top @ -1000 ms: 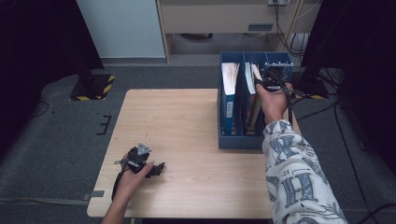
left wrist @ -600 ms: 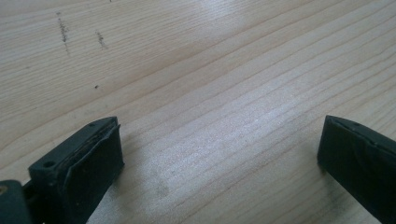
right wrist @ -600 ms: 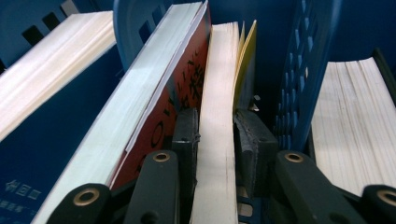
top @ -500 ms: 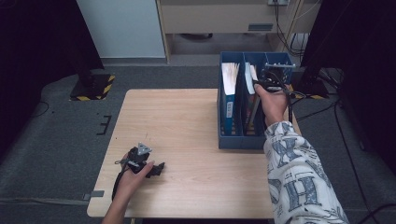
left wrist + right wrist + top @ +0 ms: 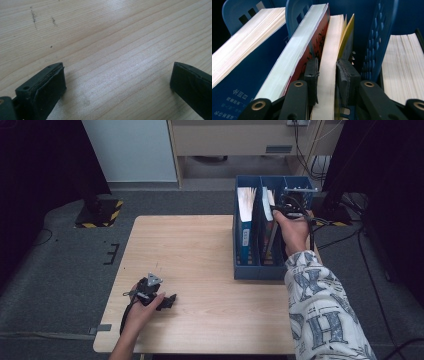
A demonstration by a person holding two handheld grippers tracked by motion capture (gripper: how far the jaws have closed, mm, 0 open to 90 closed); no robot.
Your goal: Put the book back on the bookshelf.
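A blue three-slot file rack [image 5: 260, 270] stands on the right side of the wooden table [image 5: 200, 250]. In its middle slot a yellow-covered book [image 5: 332, 37] leans beside a red-covered book [image 5: 317, 42]. My right gripper [image 5: 327, 67] reaches into that slot from above, its pads on both sides of the yellow book's near end. Its jaws have just eased apart slightly, but they still press on the book. In the high view the right gripper [image 5: 287, 210] sits over the rack's far end. My left gripper [image 5: 170, 301] rests low on the table near the front left, open [image 5: 117, 80] with only bare wood between its jaws.
A thick blue-covered book [image 5: 244, 75] fills the rack's left slot, and another block of pages [image 5: 404, 62] stands in the right slot behind the perforated divider [image 5: 379, 37]. Grey floor, cables and dark stands surround the table.
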